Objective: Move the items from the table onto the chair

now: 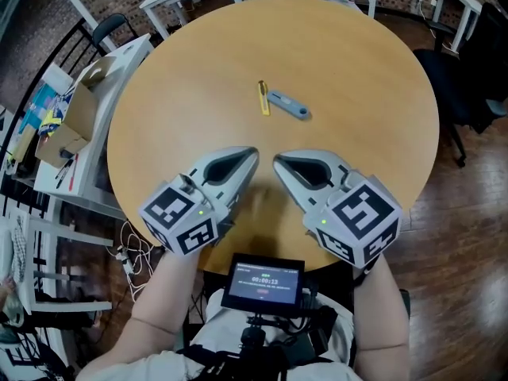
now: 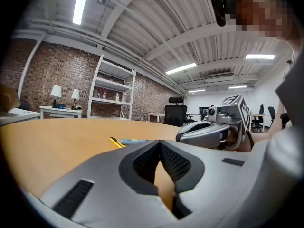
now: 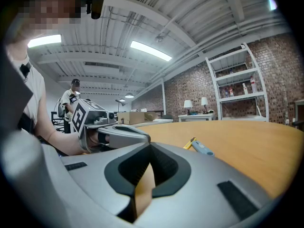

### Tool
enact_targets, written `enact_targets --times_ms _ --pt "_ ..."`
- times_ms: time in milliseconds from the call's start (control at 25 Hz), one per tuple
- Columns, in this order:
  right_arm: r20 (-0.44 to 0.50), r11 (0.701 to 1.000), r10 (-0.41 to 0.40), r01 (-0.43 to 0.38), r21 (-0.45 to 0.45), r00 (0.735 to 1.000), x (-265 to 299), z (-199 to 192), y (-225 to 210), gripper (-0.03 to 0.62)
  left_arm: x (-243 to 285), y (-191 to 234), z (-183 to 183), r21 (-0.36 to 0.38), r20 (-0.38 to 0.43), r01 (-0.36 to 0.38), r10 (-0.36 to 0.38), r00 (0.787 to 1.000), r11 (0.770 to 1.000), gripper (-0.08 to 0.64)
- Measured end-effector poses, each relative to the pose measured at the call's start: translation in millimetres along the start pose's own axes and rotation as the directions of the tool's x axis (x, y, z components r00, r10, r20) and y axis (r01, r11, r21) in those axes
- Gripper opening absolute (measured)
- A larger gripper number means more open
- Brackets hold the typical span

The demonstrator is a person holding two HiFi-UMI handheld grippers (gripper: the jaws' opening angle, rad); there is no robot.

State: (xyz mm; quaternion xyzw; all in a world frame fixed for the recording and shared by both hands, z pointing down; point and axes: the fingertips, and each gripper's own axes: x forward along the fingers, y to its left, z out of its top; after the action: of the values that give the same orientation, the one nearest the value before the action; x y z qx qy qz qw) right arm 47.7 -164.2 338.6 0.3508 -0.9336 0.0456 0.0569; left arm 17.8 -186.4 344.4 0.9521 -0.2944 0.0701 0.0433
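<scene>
- Screen [image 1: 263, 282] sits closest, at the person's chest, just behind the left gripper [image 1: 252, 154] and the right gripper [image 1: 278, 160]; its digits are too small to read.
- Table [image 1: 357, 70], round and wooden, lies under both grippers and spreads well ahead of them.
- Chair [image 1: 468, 78], dark, stands off the table, ahead of the right gripper and out to its right.
- Side table [image 1: 131, 58], white, stands off to the left of the left gripper.
- Box [image 1: 75, 117], open cardboard, rests on the side table.
- Left gripper is low over the near part of the table, pointing ahead and a little inward. Its jaws are closed tip to tip with nothing between them.
- Right gripper is just beside it at the same height, angled inward so the two tips are near each other but apart. Its jaws are also closed and empty.
- Blue tool [image 1: 287, 105] lies flat on the table, ahead of both tips and well apart from them, slightly towards the right gripper's side.
- Yellow tool [image 1: 263, 98] lies flat just beside the blue tool's left end, straight ahead of the left gripper's tip. Whether the two tools touch cannot be told.
</scene>
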Motion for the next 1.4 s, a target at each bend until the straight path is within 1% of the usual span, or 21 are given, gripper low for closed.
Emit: enact_targets --times_ms 120,200,280,320,360,400,440,480,520,600,680,760,840,920,1000,1080,1120,1160,1200,1320,1400 --pt "0.001 1.000 0.002 -0.002 0.004 1.000 0.3 -1.3 1.1 0.006 -2.1 -2.4 2.6 0.026 0.014 0.016 -0.017 1.000 1.000 0.007" --pt "0.007 1.000 0.002 -0.002 0.005 1.000 -0.5 -0.8 0.6 0.006 -0.5 -3.1 7.7 0.077 0.011 0.039 -0.039 0.999 0.996 0.014" --pt "-0.003 1.000 0.003 -0.003 0.001 1.000 -1.8 -0.8 -0.6 0.006 4.4 -1.0 15.6 0.153 -0.022 0.071 -0.069 0.997 0.986 0.014" --pt "-0.006 1.000 0.003 -0.003 0.000 1.000 -2.1 -0.6 -1.1 0.006 7.8 0.5 19.7 0.207 -0.049 0.095 -0.087 0.995 0.974 0.014" --pt "-0.007 1.000 0.003 -0.003 0.000 1.000 -2.0 -0.5 -1.2 0.006 11.9 2.7 22.8 0.273 -0.086 0.121 -0.101 0.991 0.954 0.014" --pt "-0.008 1.000 0.004 -0.004 0.001 1.000 -1.9 -0.9 -1.0 0.006 16.9 6.2 24.2 0.343 -0.132 0.147 -0.107 0.985 0.928 0.014" --pt "-0.010 1.000 0.004 -0.003 0.002 1.000 -1.8 -1.6 -0.6 0.006 22.8 10.7 23.9 0.409 -0.185 0.171 -0.102 0.977 0.896 0.015" --pt "-0.012 1.000 0.003 -0.003 0.004 1.000 -1.6 -2.3 -0.3 0.006 29.9 16.3 22.2 0.467 -0.237 0.193 -0.088 0.967 0.863 0.015" --pt "-0.013 1.000 0.002 -0.002 0.005 1.000 -1.3 -2.8 -0.1 0.006 37.9 22.3 19.5 0.517 -0.286 0.213 -0.067 0.956 0.829 0.031" --pt "-0.013 1.000 0.000 0.000 0.004 1.000 0.3 -2.8 0.1 0.006 54.6 34.0 12.3 0.604 -0.373 0.260 -0.021 0.927 0.753 0.091" --pt "-0.012 1.000 0.001 -0.001 0.003 1.000 2.1 -2.5 1.3 0.006 68.3 42.2 4.7 0.665 -0.444 0.326 0.005 0.896 0.671 0.107" --pt "-0.015 1.000 0.008 -0.008 0.002 1.000 2.0 -2.3 3.1 0.006 78.9 46.0 -2.4 0.689 -0.515 0.406 0.011 0.857 0.601 0.107" --pt "-0.018 1.000 0.013 -0.013 0.002 1.000 0.5 -2.2 3.4 0.006 90.0 47.7 -7.9 0.681 -0.589 0.488 0.013 0.808 0.546 0.109" --pt "-0.017 1.000 0.014 -0.014 0.002 1.000 0.2 -2.1 3.2 0.006 101.8 45.9 -11.8 0.649 -0.660 0.574 -0.006 0.751 0.499 0.114" --pt "-0.015 1.000 0.016 -0.016 0.002 1.000 1.2 -1.7 4.1 0.006 112.0 45.3 -17.7 0.617 -0.723 0.654 -0.015 0.691 0.438 0.126" --pt "-0.014 1.000 0.017 -0.017 0.003 1.000 1.7 -1.4 5.3 0.006 120.2 50.0 -26.0 0.591 -0.774 0.715 0.010 0.634 0.373 0.131" --pt "-0.013 1.000 0.018 -0.018 0.004 1.000 2.0 -0.9 5.7 0.006 123.3 53.6 -29.8 0.574 -0.796 0.740 0.027 0.604 0.351 0.141" --pt "-0.013 1.000 0.018 -0.018 0.004 1.000 2.5 -0.3 5.8 0.006 125.8 56.8 -32.8 0.552 -0.817 0.762 0.037 0.575 0.338 0.141" --pt "-0.014 1.000 0.020 -0.020 0.004 1.000 3.0 0.2 5.7 0.006 128.0 58.5 -34.9 0.526 -0.836 0.782 0.037 0.547 0.335 0.143" --pt "-0.019 1.000 0.025 -0.025 -0.002 1.000 3.0 -0.9 4.4 0.006 135.0 56.2 -38.7 0.449 -0.879 0.824 0.007 0.477 0.346 0.150" --pt "-0.016 1.000 0.027 -0.027 -0.003 1.000 1.7 -0.9 4.7 0.006 137.5 56.4 -41.6 0.402 -0.906 0.850 0.018 0.422 0.341 0.153"
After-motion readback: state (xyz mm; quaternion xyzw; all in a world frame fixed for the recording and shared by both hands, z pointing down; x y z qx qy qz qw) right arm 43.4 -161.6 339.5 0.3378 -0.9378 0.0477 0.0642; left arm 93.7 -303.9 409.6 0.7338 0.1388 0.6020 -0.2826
